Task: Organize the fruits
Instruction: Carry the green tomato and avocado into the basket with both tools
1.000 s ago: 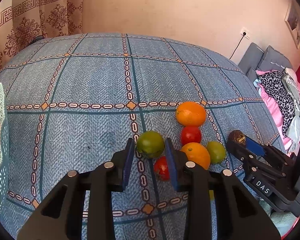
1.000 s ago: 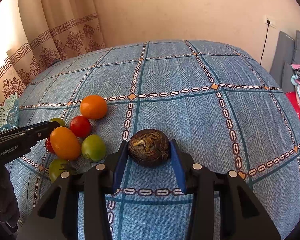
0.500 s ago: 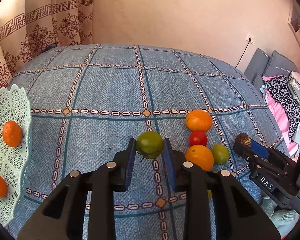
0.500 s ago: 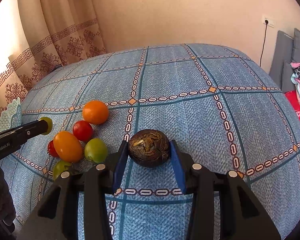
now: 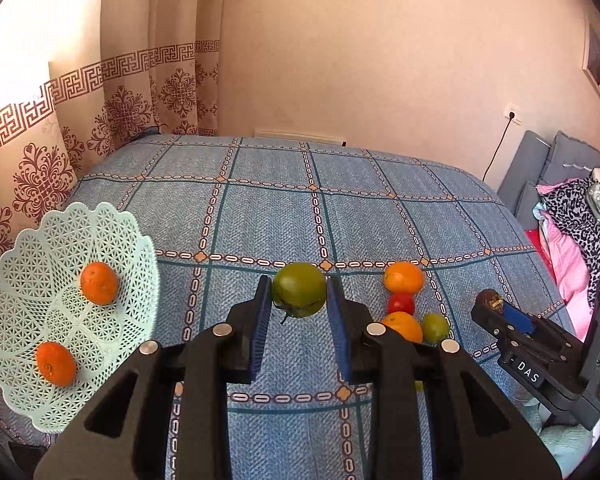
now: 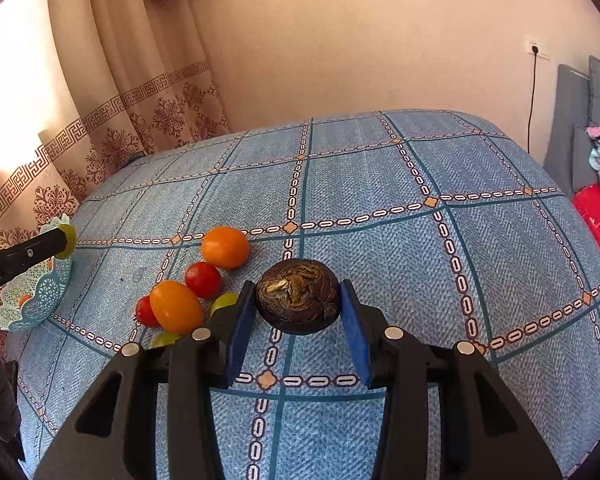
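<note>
Lifted since before, left gripper (image 5: 299,312) clamps green fruit (image 5: 299,289); "DAS"-marked right gripper (image 6: 297,320) clamps dark fruit (image 6: 297,302).

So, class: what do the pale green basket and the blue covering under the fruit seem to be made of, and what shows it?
Basket: probably moulded plastic, matte, given its even lattice holes and scalloped rim. Covering: apparently woven cloth, matte, with a herringbone texture and a printed or woven chain grid.
</note>
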Motion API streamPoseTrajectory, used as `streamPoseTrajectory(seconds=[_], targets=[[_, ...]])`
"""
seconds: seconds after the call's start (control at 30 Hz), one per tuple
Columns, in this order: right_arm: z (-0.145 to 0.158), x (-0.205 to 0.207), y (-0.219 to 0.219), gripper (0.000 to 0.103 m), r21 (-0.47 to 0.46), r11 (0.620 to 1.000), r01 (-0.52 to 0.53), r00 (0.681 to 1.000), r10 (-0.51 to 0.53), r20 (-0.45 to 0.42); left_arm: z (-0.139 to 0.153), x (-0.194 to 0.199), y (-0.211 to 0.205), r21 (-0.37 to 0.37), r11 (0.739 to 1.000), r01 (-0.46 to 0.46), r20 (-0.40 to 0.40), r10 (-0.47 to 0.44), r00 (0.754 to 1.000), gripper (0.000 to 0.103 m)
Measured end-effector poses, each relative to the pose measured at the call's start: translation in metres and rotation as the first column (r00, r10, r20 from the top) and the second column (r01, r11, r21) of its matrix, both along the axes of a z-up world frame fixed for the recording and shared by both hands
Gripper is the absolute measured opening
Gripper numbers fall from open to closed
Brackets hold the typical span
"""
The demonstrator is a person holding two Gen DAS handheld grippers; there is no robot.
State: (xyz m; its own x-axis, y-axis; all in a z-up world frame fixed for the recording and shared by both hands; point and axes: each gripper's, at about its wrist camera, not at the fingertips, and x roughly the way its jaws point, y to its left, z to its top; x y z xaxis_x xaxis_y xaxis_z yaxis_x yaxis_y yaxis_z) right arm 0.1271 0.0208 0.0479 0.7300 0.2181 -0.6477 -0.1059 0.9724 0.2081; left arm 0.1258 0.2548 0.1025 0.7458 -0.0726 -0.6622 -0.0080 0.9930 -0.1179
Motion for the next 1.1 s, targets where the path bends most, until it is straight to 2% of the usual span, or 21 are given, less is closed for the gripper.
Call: streamPoseTrajectory(seconds=[0.3, 0.67, 0.83, 1.1], targets=[[0.020, -0.013, 0.017, 0.042, 0.014, 0.999, -0.035, 0.999, 0.034, 0.032, 0.013, -0.036, 0.050, 0.049, 0.988, -0.145, 0.068, 0.141, 0.988, 0.028], [0.043, -0.026, 0.068, 0.042, 0.016, 0.993, -0.113, 0.993, 0.112, 0.043, 0.007, -0.057, 0.134, 0.017, 0.956, -0.294, 0.060, 0.292, 0.954, 0.029], [0.050, -0.024, 0.102, 0.042, 0.022, 0.987, -0.157, 0.987, 0.156, 0.048, 0.001, -0.066, 0.157, 0.012, 0.944, -0.329, 0.056, 0.328, 0.943, 0.029], [0.053, -0.024, 0.166, 0.042, 0.054, 0.967, -0.250, 0.968, 0.248, 0.047, -0.011, -0.066, 0.181, -0.053, 0.925, -0.377, 0.028, 0.378, 0.925, 0.029]])
